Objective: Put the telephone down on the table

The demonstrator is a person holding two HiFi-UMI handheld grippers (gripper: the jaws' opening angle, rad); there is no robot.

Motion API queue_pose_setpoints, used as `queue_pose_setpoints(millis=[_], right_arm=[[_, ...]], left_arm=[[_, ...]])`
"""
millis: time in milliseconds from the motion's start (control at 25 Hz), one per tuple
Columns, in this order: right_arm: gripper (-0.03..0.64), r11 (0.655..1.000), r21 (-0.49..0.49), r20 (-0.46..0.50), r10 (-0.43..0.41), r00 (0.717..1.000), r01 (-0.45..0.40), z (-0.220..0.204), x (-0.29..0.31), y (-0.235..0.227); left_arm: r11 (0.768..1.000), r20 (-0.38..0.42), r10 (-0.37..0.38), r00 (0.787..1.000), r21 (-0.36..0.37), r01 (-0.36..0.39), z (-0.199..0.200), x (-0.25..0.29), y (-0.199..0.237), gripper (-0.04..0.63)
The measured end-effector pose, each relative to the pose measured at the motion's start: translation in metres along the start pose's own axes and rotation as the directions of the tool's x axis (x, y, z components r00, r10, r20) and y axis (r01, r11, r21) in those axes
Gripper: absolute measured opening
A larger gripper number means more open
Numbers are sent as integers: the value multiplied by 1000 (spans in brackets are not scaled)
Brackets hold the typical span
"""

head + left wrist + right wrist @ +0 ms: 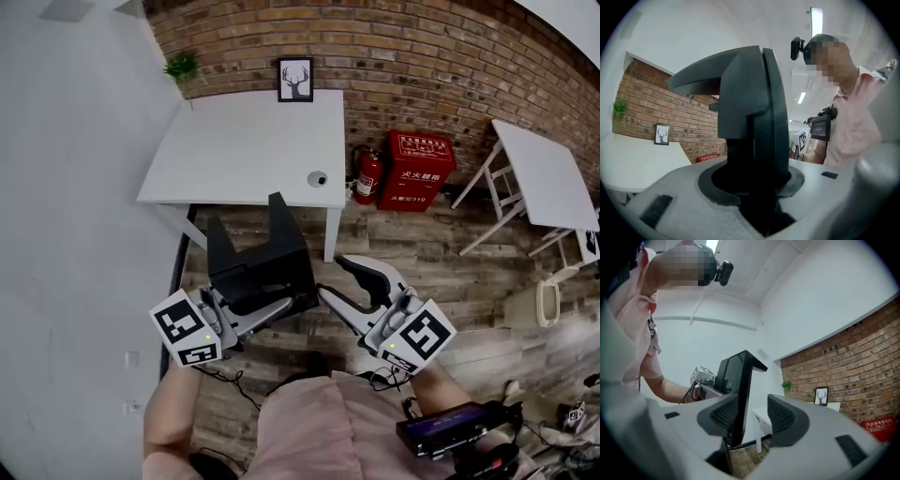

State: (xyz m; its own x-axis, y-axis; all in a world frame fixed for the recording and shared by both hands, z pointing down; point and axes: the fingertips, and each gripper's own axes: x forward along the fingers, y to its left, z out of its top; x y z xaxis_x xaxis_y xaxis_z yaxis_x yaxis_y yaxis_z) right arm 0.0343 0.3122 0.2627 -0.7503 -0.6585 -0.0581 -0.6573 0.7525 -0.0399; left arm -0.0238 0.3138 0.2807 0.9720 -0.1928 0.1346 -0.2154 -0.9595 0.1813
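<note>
Head view: telephone (261, 264), long axis upright

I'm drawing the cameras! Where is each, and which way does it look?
Head view: on the head, looking down at the white table; both forearms show.
Left gripper view: on the left tool, facing its gripped telephone; shirt shows.
Right gripper view: on the right tool, facing the telephone; left forearm shows.
All share: telephone, deer picture.

The telephone (258, 264) hangs before the table (244, 150), a framed picture (295, 80) on its back edge, a fire extinguisher (367, 176) right of it
</note>
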Motion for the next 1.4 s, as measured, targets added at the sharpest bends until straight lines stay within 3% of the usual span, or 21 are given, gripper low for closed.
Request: queue_pose_setpoints(millis=[240, 600, 1040, 1400], right_arm=[[196, 1000, -2, 7, -30, 1000, 30, -3, 22, -14], [190, 996, 57, 5, -63, 998, 62, -12, 36, -61], [167, 992, 102, 16, -75, 997, 73, -19, 89, -164], [147, 996, 83, 46, -20, 999, 16, -12, 127, -213]], left_arm=[[999, -26, -36, 999, 18, 36, -1, -1, 25, 161], [997, -43, -68, 997, -47, 66, -20, 21, 64, 161], [993, -53, -22, 998, -113, 16, -25, 50, 155, 161], [991, -63, 43, 997, -124, -50, -13, 65, 206, 161]])
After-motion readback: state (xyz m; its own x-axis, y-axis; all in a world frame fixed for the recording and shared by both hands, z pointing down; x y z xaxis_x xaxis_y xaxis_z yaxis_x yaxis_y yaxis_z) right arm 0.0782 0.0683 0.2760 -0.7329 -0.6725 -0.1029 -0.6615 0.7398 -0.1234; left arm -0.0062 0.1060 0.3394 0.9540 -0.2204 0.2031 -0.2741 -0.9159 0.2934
